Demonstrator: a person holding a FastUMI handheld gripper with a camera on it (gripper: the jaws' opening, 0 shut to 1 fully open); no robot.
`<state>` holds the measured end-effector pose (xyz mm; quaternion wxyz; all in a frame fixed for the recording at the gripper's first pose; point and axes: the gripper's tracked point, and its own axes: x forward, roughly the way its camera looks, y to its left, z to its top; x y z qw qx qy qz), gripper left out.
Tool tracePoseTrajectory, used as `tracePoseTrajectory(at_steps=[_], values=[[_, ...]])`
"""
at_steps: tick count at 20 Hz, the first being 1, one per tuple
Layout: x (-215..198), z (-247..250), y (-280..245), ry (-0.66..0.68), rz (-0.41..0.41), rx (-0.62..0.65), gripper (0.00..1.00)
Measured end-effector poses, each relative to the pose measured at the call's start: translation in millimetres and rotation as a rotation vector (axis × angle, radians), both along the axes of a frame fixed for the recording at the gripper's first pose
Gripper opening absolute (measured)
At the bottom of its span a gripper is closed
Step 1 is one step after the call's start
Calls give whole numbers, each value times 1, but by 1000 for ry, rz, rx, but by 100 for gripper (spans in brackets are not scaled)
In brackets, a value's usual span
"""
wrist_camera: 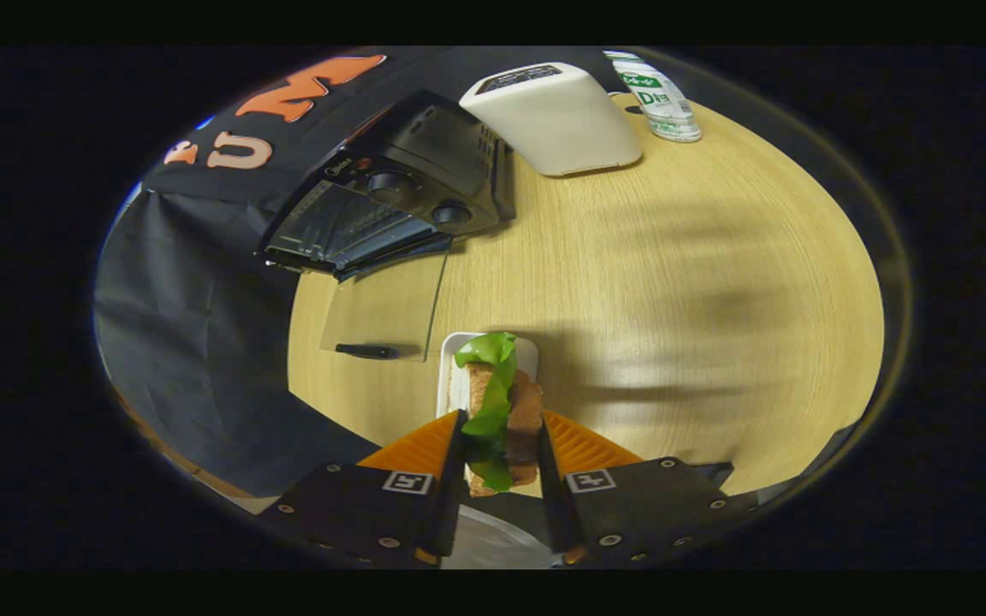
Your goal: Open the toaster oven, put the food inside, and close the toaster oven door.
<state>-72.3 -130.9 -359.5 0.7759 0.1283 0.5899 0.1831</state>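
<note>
A round wooden table (673, 282) carries everything here. At its far edge, against the booth's black cloth wall, sits the black toaster oven (399, 197), its front turned toward the gripper and a little to the side. Its glass door (386, 308) is folded all the way down and lies flat on the wood, handle (363, 350) at the near end. Just beside the oven stands a white appliance (557, 115), and beyond that a plastic bottle (656, 98) with a green label. A white plate (457, 376) rests near the door's handle end, just ahead of the fingers. The gripper (500, 436) is closed on the sandwich (506, 411), both fingers pressing its bread sides. The sandwich's long axis runs forward along the fingers, pointing toward the plate and the oven, with green lettuce sticking out ahead.
</note>
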Motion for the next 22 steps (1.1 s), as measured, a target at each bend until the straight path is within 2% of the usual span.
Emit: tracePoseTrajectory(at_steps=[3, 6, 8, 13, 17, 19, 22], values=[[-10, 8, 3, -23, 23, -6, 29], [-15, 21, 7, -48, 30, -4, 28], [-12, 33, 9, -77, 2, 18, 28], [-1, 65, 14, -163, -111, 86, 28], [18, 82, 22, -249, -250, 162, 28], [24, 85, 33, -281, -299, 194, 28], [36, 92, 67, -305, -364, 308, 28]])
